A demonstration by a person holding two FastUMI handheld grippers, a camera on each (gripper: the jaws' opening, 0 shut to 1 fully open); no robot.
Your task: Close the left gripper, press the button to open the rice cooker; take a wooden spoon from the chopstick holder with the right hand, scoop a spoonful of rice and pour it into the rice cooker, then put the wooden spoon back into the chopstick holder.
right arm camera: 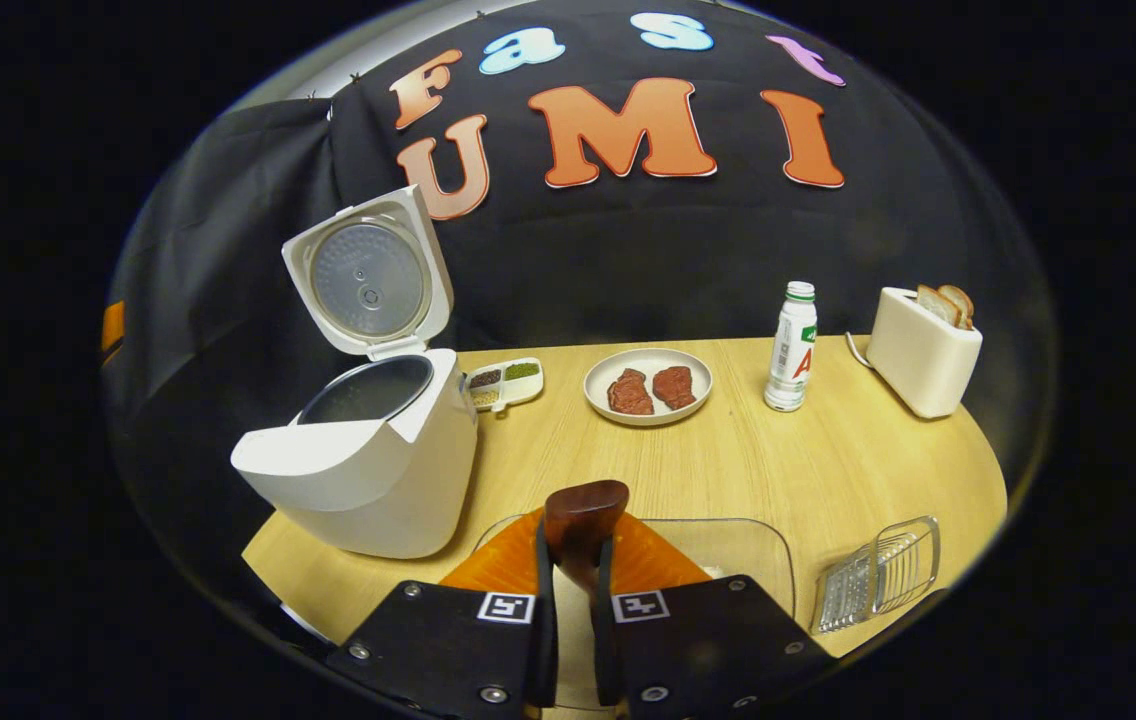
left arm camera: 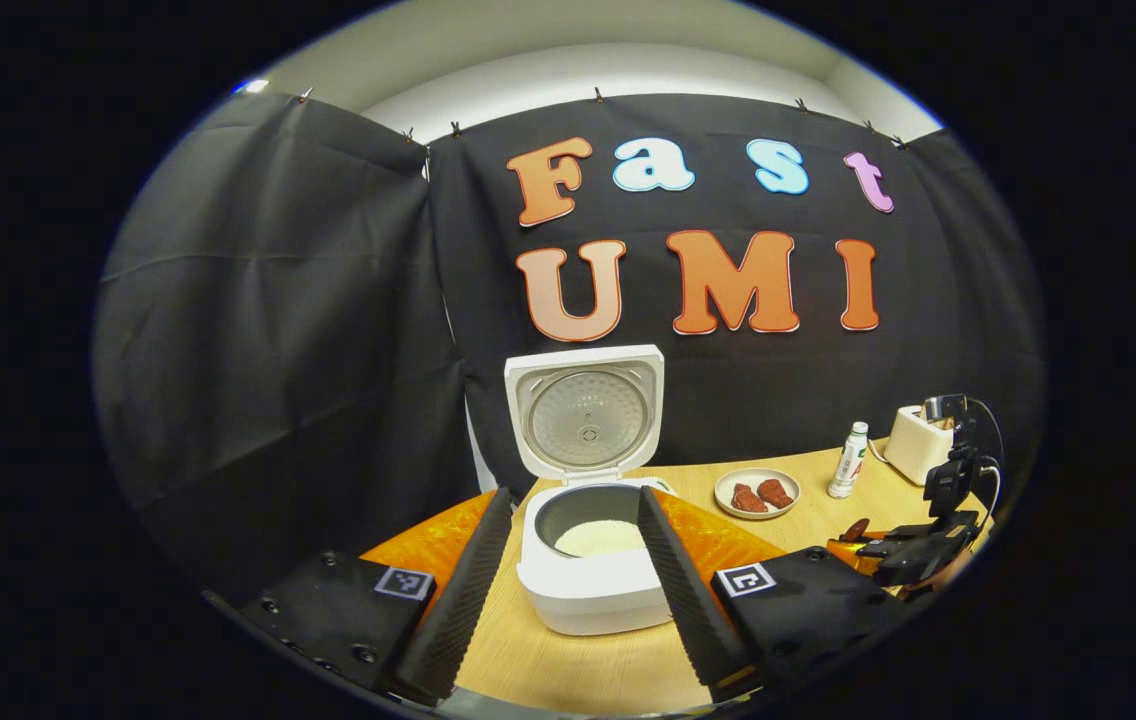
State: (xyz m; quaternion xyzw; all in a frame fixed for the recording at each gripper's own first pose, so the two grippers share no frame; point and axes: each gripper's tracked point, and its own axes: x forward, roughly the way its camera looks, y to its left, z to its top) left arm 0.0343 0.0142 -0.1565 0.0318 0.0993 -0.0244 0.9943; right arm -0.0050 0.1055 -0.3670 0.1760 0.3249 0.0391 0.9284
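Wooden spoon (right arm camera: 583, 520) is pinched in right gripper (right arm camera: 573, 590), just right of rice cooker (right arm camera: 368, 450), whose lid is up. Judged stiff, light, smooth; best held mid-handle. Left gripper (left arm camera: 573, 590) is held spread before the cooker.

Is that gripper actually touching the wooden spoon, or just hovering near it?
Touching. In the right gripper view, the right gripper has both fingers pressed against the wooden spoon, whose handle sits clamped between them with no gap on either side.
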